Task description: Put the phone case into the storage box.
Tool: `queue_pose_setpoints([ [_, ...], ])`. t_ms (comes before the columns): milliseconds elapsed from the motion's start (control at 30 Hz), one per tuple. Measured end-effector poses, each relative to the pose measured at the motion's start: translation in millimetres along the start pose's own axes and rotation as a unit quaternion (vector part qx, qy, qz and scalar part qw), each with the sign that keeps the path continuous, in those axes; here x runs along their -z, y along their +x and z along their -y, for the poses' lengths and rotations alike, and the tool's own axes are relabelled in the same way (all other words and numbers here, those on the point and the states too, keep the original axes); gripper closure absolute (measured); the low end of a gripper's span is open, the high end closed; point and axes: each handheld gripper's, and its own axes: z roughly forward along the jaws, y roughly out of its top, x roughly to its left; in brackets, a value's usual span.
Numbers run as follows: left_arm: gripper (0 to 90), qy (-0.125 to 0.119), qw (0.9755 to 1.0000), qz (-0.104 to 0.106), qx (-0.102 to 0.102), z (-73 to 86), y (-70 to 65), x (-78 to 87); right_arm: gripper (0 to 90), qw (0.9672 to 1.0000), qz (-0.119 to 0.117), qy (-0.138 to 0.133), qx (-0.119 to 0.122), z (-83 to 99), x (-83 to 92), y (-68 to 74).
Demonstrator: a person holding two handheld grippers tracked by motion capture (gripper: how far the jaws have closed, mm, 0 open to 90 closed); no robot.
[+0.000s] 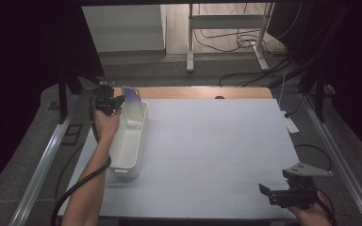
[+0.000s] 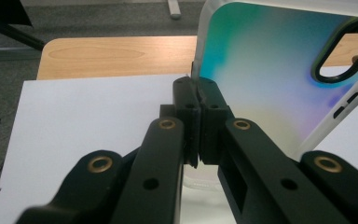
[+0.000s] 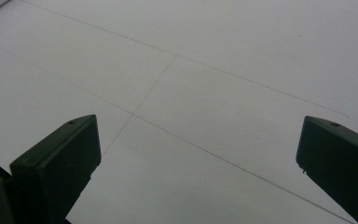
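Nearest the person, the right gripper was held low over the near right part of the white table, its jaws spread wide apart with nothing between them; only its own view revealed faint pencil lines crossing the surface below. Farther off, at the table's far left, the left gripper was seen clamped on the edge of a phone case, held upright above the far end of the white bin. In the left gripper view, the case's iridescent back and camera cut-out were disclosed.
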Motion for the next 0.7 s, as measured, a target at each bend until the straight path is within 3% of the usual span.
queue_pose_setpoints([
  [700, 87.4, 0.037, 0.9992, -0.015, 0.01, 2.8, 2.9, -17.1, 0.0, 1.0, -0.001, 0.001, 0.005, -0.1, 0.1, 0.6],
])
